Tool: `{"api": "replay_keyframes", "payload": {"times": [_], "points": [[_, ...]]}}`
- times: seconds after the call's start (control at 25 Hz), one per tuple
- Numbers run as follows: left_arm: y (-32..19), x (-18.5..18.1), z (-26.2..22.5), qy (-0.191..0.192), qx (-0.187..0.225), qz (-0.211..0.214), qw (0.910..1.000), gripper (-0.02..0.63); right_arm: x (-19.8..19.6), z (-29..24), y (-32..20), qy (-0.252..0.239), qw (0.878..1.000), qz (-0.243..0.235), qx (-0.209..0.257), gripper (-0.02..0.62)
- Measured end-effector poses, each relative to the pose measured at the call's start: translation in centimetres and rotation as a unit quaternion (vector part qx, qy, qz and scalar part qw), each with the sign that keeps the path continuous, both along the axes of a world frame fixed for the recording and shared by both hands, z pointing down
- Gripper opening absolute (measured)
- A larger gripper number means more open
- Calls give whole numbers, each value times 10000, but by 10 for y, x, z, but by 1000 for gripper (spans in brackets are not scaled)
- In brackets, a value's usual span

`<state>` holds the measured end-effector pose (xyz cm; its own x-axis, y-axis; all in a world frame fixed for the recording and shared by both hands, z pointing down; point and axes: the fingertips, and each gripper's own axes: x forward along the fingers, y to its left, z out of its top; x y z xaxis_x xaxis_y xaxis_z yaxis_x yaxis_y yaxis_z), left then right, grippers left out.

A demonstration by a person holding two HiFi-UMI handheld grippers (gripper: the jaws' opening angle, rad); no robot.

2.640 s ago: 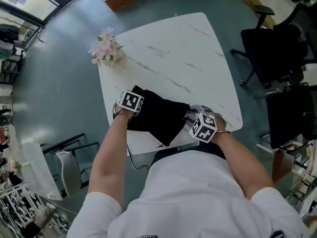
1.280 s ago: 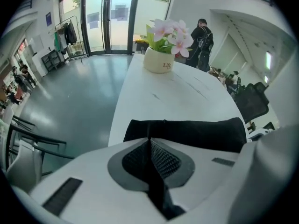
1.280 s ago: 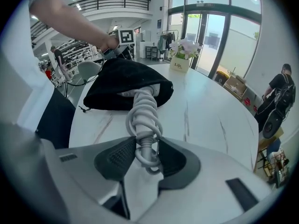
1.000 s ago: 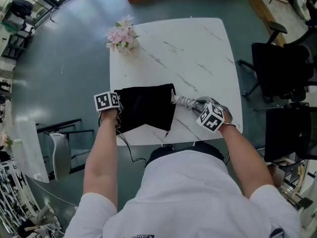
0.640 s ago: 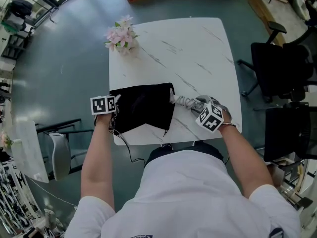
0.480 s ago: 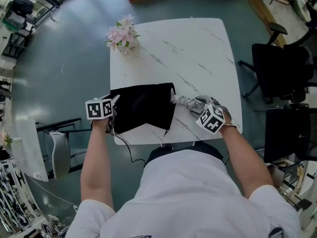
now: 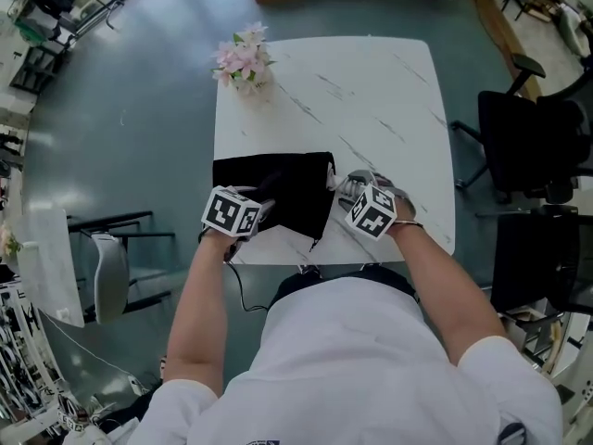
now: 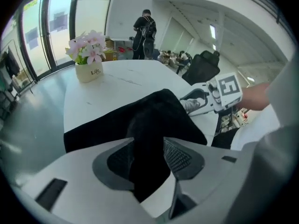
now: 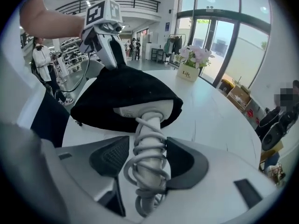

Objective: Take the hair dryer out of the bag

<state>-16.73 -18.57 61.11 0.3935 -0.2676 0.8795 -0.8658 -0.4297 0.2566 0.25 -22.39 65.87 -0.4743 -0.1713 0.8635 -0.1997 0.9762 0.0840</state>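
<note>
Left tongs (image 8: 148, 142) just opened astride bag (image 8: 117, 122), right tongs (image 9: 148, 142) likewise astride hair dryer (image 9: 148, 118)

dryer (image 9: 148, 120): head and barrel inside bag (image 9: 126, 94), out of sight; only the cord-wound handle sticks out.
cord (image 9: 140, 169): plug end not made out.
bag interior: solid black, nothing readable.
table (image 7: 389, 91): near edge covered by the person's (image 7: 371, 369) torso and arms, head view.
flowers (image 7: 243, 58): pot beneath mostly hidden from above.
chair (image 7: 533, 146): cut off by right edge, head view.
figure (image 8: 145, 27): distant, too small for detail.
</note>
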Motion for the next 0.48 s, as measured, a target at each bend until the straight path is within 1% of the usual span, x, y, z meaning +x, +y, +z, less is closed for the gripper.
{"api": "replay_keyframes", "payload": {"times": [0.08,0.16,0.32,0.48], "points": [[0,-2,6,-262,27,66,9996,187,-2,3,-2,59,10000,29,24,255],[-3,-2,8,-271,77,-50,9996,148,-3,6,-4,98,9999,53,29,255],[-9,-6,10,-257,127,-421,9987,40,-5,5,-7,130,9998,131,55,239],[-8,-9,15,-385,84,-475,9981,25,-3,3,-6,122,9997,187,70,233]]}}
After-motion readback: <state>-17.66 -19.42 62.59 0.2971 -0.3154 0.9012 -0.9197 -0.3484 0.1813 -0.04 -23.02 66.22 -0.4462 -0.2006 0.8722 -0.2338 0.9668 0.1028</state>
